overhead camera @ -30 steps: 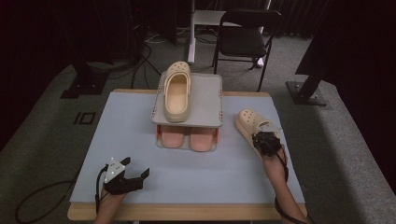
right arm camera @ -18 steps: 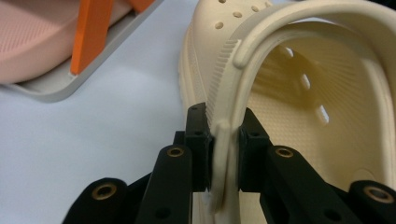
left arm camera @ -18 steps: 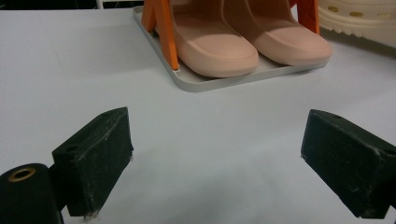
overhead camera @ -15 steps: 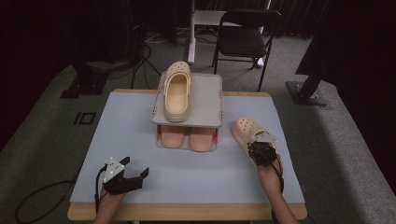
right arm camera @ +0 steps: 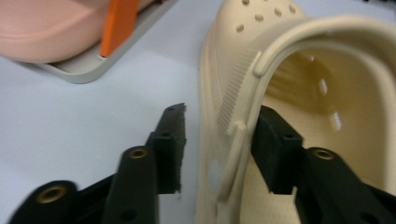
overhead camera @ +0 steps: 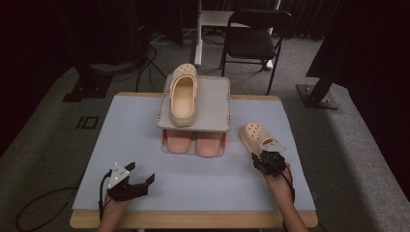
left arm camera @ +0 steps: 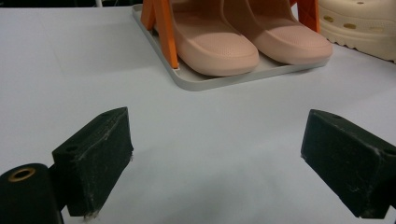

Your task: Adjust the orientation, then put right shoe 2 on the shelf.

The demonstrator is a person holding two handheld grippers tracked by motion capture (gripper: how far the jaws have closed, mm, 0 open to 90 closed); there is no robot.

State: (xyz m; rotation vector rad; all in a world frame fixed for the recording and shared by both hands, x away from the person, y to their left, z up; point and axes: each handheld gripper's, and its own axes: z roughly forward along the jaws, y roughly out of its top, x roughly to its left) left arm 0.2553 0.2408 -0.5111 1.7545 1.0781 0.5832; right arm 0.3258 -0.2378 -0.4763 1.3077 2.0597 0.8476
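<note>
Left hand-held gripper (overhead camera: 140,182) sits at the near-left of the table (overhead camera: 121,130), jaws wide apart with nothing between them; the left gripper view shows bare table between its two black pads (left arm camera: 95,158), which is hard to read from the high view. Centre: a grey two-tier shoe rack (overhead camera: 217,104) at the back middle of the table. The high view shows a cream clog (overhead camera: 183,96) lying on the left half of the top shelf, toe away from the person; the left gripper view shows the lower tier instead, with a pair of pink slippers (left arm camera: 219,42) side by side on the tray, toes toward the camera, and orange uprights (left arm camera: 166,28) beside them. Right: a second cream clog (overhead camera: 255,137) lies on the table just right of the rack, toe pointing away, heel toward the person. Right hand-held gripper (overhead camera: 264,159) is at its heel end. The right gripper view gives the detail the high view cannot: the jaws have just been opening and now stand part open astride the clog's side wall and heel strap (right arm camera: 280,51), one pad (right arm camera: 173,144) outside with a clear gap, the other inside the shoe close against the wall; contact there cannot be told. The rack corner (right arm camera: 84,65) shows at upper left of that view.
</note>
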